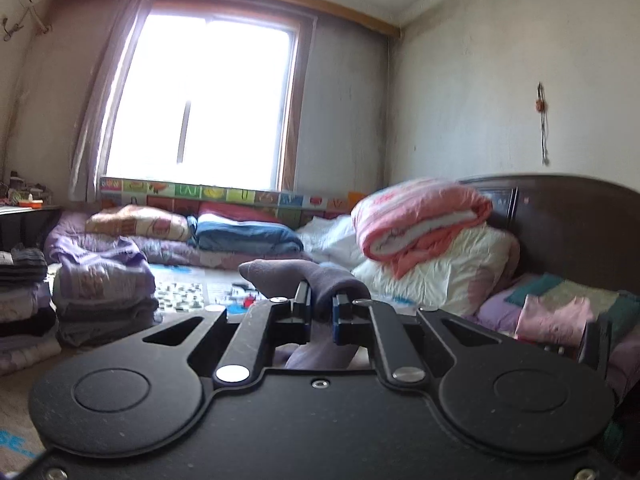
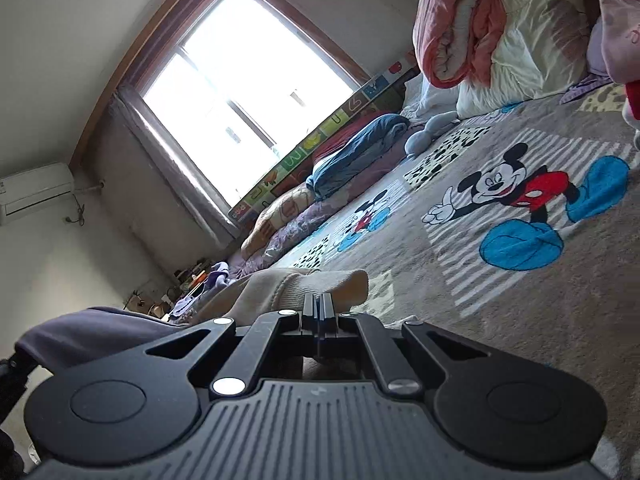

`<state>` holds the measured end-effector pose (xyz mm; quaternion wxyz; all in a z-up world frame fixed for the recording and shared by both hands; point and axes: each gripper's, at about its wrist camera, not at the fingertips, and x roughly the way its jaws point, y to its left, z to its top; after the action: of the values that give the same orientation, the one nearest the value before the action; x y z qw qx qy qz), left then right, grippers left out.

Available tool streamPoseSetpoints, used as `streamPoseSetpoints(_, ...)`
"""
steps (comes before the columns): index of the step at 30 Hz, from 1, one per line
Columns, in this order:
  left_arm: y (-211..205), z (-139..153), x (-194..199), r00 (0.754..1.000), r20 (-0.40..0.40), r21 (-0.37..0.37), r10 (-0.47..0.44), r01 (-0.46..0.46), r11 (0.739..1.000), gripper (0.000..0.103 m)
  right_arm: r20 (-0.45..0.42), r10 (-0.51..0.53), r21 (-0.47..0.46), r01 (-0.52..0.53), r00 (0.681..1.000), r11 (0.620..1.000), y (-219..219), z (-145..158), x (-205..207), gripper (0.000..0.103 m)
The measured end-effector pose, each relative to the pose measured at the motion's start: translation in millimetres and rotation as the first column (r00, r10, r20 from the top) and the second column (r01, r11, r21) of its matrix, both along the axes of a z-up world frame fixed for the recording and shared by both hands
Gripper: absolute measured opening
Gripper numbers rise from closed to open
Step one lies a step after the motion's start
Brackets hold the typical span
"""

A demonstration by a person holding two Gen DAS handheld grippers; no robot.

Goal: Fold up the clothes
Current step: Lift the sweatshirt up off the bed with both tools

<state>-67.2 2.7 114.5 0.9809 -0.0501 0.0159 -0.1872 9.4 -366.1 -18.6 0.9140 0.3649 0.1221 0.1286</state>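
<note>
My left gripper [image 1: 322, 305] points level over the bed and is shut on a purple-grey garment [image 1: 280, 276]. The cloth bulges up over the fingertips and hangs down below the jaws. In the right wrist view, my right gripper [image 2: 319, 305] is rolled to one side, with its fingers pressed together on the ribbed edge of a cream garment [image 2: 292, 286]. That garment stretches away to the left above the bed. A fold of the purple-grey garment [image 2: 88, 332] shows at the lower left of that view.
Stacks of folded clothes [image 1: 100, 292] stand at the left of the bed. A pink quilt [image 1: 420, 220] lies on white pillows by the dark headboard [image 1: 580, 232]. A blue folded blanket [image 1: 244, 236] lies under the window. A Mickey Mouse blanket [image 2: 500, 200] covers the bed.
</note>
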Motion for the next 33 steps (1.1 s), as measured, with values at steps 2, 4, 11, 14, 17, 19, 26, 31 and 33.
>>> streamPoseSetpoints(2,8,14,-2,1.000,0.021,-0.021,0.012,-0.011,1.000,0.007,0.005,-0.023,0.010,0.023,1.000,1.000,-9,-2,-2,0.003)
streamPoseSetpoints(4,17,24,0,0.999,0.027,-0.045,0.027,-0.026,0.999,0.006,0.011,-0.046,0.021,0.045,0.999,0.999,-18,-5,-3,0.003)
streamPoseSetpoints(11,24,58,0,0.999,0.049,-0.087,0.003,0.001,0.996,0.006,0.087,-0.084,0.009,0.083,0.993,0.996,-29,9,-18,0.003)
streamPoseSetpoints(14,18,77,-3,0.996,0.082,-0.088,-0.022,0.030,0.996,0.006,0.152,-0.102,0.002,0.103,0.983,0.995,-33,32,-30,0.003)
streamPoseSetpoints(17,13,91,-1,0.993,0.113,-0.074,-0.029,0.038,0.997,0.006,0.229,-0.125,-0.014,0.131,0.965,0.991,-41,56,-36,0.002)
streamPoseSetpoints(19,12,91,6,0.994,0.106,-0.058,-0.017,0.024,0.998,0.006,0.253,-0.130,-0.043,0.145,0.959,0.989,-47,69,-36,0.002)
streamPoseSetpoints(26,-11,57,59,0.999,-0.047,0.035,-0.007,0.008,0.999,0.006,0.277,-0.073,-0.145,0.117,0.958,0.982,-48,91,-42,0.002)
streamPoseSetpoints(31,-52,48,111,0.985,-0.152,0.097,-0.076,0.091,0.991,0.006,0.185,0.008,-0.210,0.032,0.983,0.977,-18,66,-33,0.006)
streamPoseSetpoints(33,-76,53,121,0.978,-0.165,0.132,-0.125,0.147,0.980,0.006,0.134,0.038,-0.223,-0.007,0.990,0.975,3,50,-36,0.006)
